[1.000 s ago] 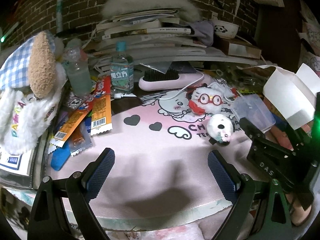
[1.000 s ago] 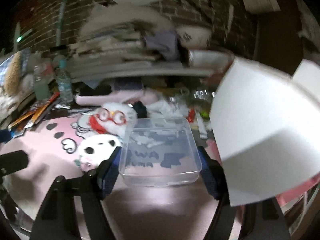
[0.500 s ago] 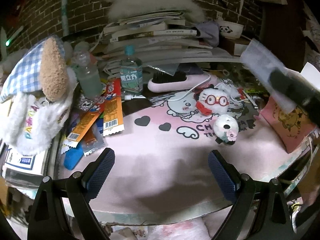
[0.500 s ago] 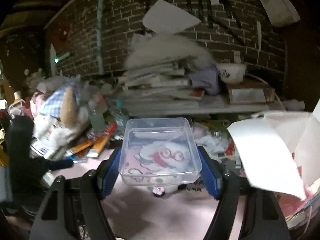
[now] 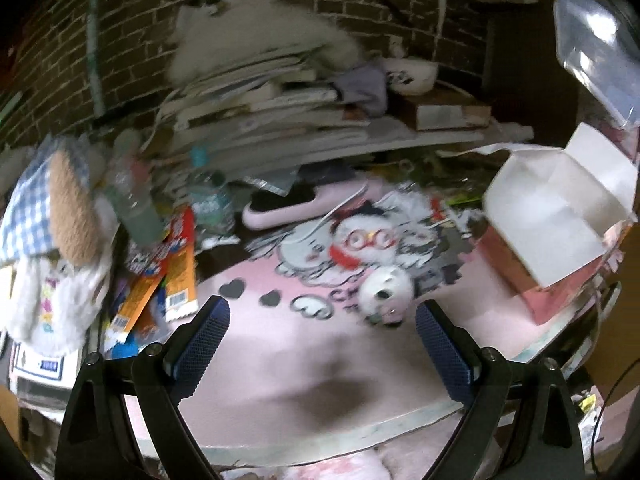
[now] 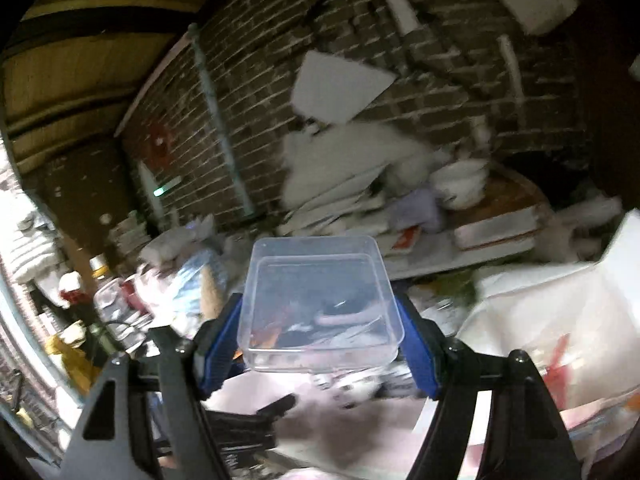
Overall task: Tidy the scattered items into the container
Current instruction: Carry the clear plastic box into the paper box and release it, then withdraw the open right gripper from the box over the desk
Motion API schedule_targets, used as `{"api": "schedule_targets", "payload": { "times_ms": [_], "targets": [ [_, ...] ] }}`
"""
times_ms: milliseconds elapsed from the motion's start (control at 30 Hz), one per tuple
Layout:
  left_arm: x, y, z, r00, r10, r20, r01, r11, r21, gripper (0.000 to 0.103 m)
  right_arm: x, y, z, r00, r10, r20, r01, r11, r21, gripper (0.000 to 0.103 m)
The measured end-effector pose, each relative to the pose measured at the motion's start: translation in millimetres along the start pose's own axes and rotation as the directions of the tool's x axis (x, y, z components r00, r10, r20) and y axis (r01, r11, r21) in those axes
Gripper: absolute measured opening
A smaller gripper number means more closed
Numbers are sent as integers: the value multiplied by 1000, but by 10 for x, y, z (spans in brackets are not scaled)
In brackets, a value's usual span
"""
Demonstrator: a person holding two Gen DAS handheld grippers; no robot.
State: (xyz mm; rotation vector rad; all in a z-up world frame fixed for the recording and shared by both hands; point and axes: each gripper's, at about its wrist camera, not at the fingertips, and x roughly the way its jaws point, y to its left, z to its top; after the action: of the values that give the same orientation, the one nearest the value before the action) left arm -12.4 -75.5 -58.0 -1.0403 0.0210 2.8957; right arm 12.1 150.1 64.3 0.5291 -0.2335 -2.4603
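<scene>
My right gripper is shut on a clear plastic container, its blue pads pressing both sides, and holds it high above the table. The same container shows at the top right of the left wrist view. My left gripper stands open over the pink mat with nothing between its fingers. Just beyond its right finger lies a small round white plush. Farther back sits a white plush with red glasses. Orange snack packets lie at the mat's left edge.
A tall stack of books and papers lines the brick wall behind. A plaid-and-beige plush and bottles crowd the left. A pink hairbrush lies at the back. An open white box stands on a pink bag at the right.
The right gripper has lifted the clear container off the mat and tilted up toward the wall. The left gripper has risen a little and pulled back, still open.
</scene>
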Motion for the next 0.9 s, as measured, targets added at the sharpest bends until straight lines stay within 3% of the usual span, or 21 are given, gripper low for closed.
{"api": "schedule_targets", "payload": {
  "times_ms": [100, 167, 267, 333, 533, 733, 833, 900],
  "targets": [
    [-29, -138, 111, 1000, -29, 4, 29, 999, 14, 93, -98, -182, 107, 995, -101, -2, 101, 995, -17, 70],
    [-41, -234, 186, 999, -44, 3, 44, 999, 24, 93, -104, -376, 155, 983, -178, -55, 177, 984, -19, 70],
    [-44, -370, 264, 999, -41, 0, 41, 998, 47, 93, -70, -649, 177, 954, -267, -135, 265, 964, -34, 70],
    [-33, -440, 294, 999, -44, -5, 44, 998, 54, 93, -21, -809, 149, 921, -339, -190, 331, 941, -76, 70],
    [-12, -589, 293, 996, -87, -29, 89, 993, 75, 93, 194, -1212, -27, 842, -436, -319, 411, 900, -144, 70],
    [-9, -642, 284, 996, -85, -39, 89, 992, 92, 93, 369, -1408, -123, 792, -486, -370, 448, 874, -187, 71],
    [3, -625, 274, 996, -73, -43, 76, 993, 93, 93, 398, -1421, -153, 789, -483, -379, 450, 875, -179, 72],
    [20, -588, 266, 997, -60, -47, 64, 994, 90, 93, 368, -1394, -139, 798, -487, -355, 460, 873, -162, 84]
  ]
}}
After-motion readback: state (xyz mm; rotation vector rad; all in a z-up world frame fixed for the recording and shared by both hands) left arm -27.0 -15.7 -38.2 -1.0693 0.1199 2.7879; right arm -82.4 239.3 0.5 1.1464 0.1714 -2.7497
